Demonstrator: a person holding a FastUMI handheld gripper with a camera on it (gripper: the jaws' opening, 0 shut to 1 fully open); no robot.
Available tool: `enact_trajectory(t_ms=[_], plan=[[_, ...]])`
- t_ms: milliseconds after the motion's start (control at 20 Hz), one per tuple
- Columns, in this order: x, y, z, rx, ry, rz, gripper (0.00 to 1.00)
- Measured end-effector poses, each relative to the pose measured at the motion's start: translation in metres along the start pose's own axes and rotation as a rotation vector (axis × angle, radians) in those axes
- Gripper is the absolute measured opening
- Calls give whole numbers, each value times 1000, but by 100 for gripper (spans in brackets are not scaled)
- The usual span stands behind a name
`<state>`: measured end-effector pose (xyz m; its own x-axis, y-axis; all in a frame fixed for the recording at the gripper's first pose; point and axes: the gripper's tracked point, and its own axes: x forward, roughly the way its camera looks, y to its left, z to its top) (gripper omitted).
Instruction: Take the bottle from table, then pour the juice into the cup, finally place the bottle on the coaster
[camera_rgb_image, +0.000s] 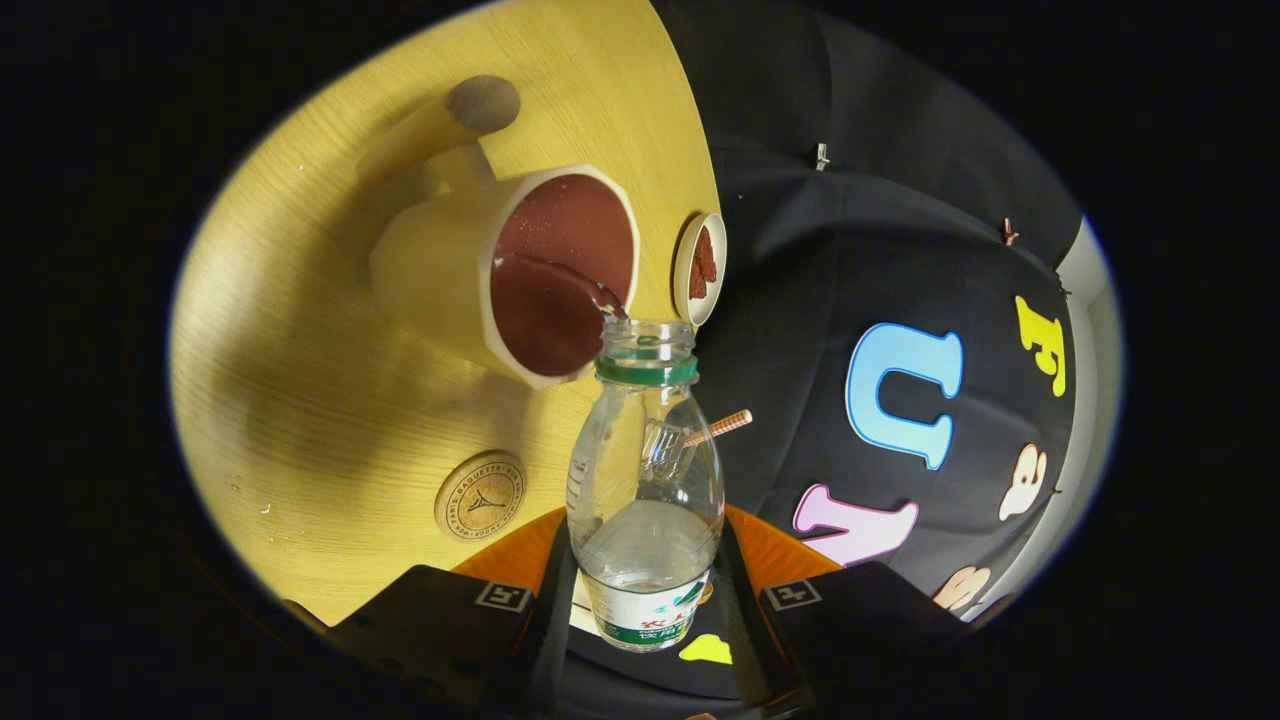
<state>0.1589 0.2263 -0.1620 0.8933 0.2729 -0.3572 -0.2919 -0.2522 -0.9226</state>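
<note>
My gripper (645, 600) is shut on a clear plastic bottle (645, 480) with a green neck ring and a white-and-green label, held between the fingers. The bottle is tilted hard, and the view is rolled with it. Its open mouth sits right at the rim of a cream cup (500, 275) with a dark red inside and a handle. A thin clear stream runs from the mouth into the cup, where liquid pools. Clear liquid still fills the bottle's lower part. A round wooden coaster (480, 497) lies on the light wooden table (300, 380), beside the bottle on the cup's side.
A small round dish (700, 268) with something dark in it stands at the table's edge just past the cup. A striped paper straw (722, 426) pokes out behind the bottle. The black booth cloth hangs beyond the table edge.
</note>
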Motion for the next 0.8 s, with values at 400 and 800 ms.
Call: enact_trajectory(t_ms=[400,800], plan=[[2,-1,1,-50,3,14,69],[1,-5,4,-120,-10,15,69]])
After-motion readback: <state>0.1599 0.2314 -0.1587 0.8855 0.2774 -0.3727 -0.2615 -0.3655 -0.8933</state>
